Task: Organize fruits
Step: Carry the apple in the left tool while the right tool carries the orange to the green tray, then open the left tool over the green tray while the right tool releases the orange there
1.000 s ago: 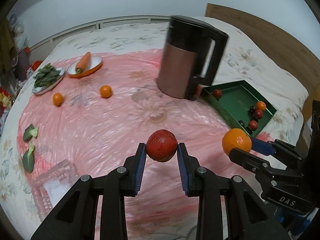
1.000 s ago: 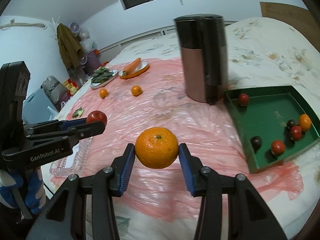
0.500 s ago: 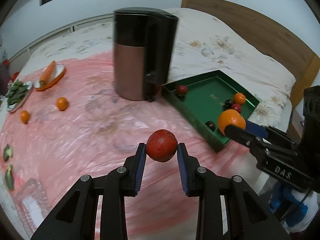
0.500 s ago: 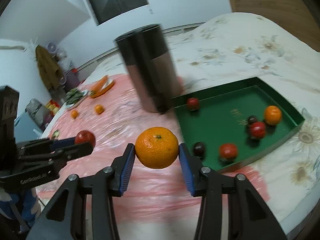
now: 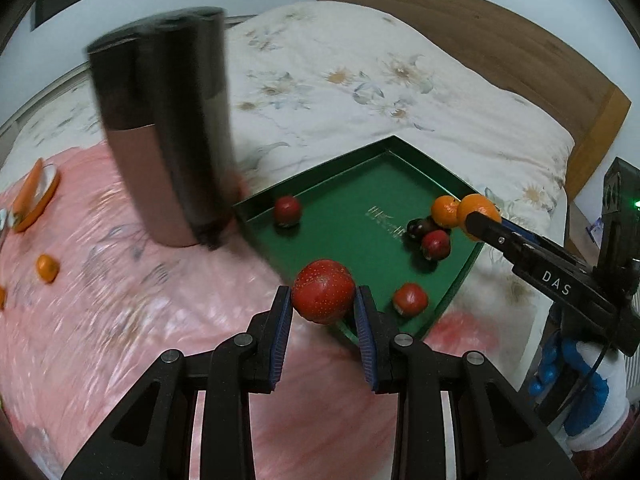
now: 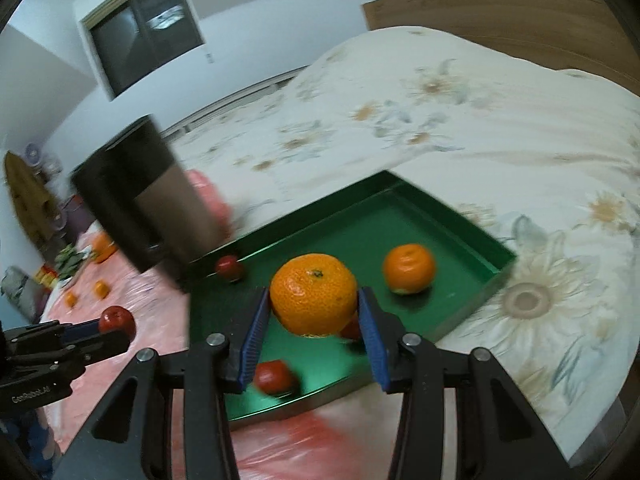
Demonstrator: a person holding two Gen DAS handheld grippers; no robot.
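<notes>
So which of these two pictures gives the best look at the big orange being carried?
The right wrist view: the big orange sits dead centre, large and sharp, pinched in the right gripper above the green tray. The left wrist view shows it only small at the right edge, half hidden behind a gripper finger and overlapping a smaller orange in the tray.

Left gripper (image 5: pixel 323 307): jaws clamped on red fruit (image 5: pixel 323 297), blue pads (image 5: pixel 282 322) pressing both sides, fruit held off surface. Right gripper (image 6: pixel 313 312): jaws clamped on orange (image 6: pixel 313 294), held aloft. Blue-gloved hand (image 5: pixel 570 386) grips right tool, at right of left wrist view.
</notes>
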